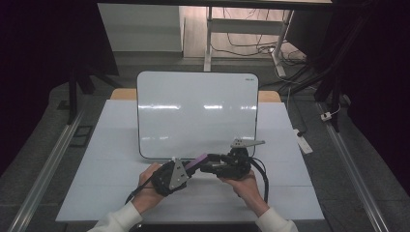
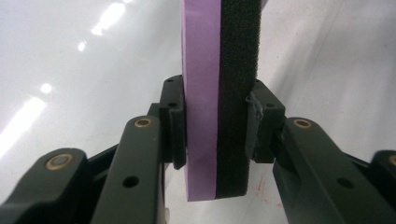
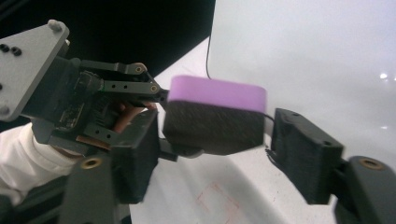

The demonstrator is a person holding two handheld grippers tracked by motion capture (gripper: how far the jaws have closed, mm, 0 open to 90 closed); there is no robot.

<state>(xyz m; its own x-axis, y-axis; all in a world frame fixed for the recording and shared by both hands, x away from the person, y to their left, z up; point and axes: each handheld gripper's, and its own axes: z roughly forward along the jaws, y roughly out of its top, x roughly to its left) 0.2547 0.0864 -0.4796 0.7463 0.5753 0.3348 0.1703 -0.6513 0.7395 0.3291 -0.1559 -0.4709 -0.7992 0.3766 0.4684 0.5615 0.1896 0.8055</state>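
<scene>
Eraser foam and glossy board

The eraser (image 2: 219,93) pairs smooth purple foam with rough black felt, seemingly; the whiteboard (image 1: 193,111) gleams glossy; the desk (image 1: 111,159) looks matt.

The person's two forearms entered from six o'clock and converged near the table's front edge, the left gripper (image 1: 191,166) pointing toward three o'clock and the right gripper (image 1: 212,163) toward nine o'clock, tip to tip. The left gripper's pads (image 2: 176,126) were clamped on the purple-and-black eraser (image 2: 219,93). The right gripper's jaws stood apart on either side of it, one pad (image 3: 303,149) clear of it.
</scene>
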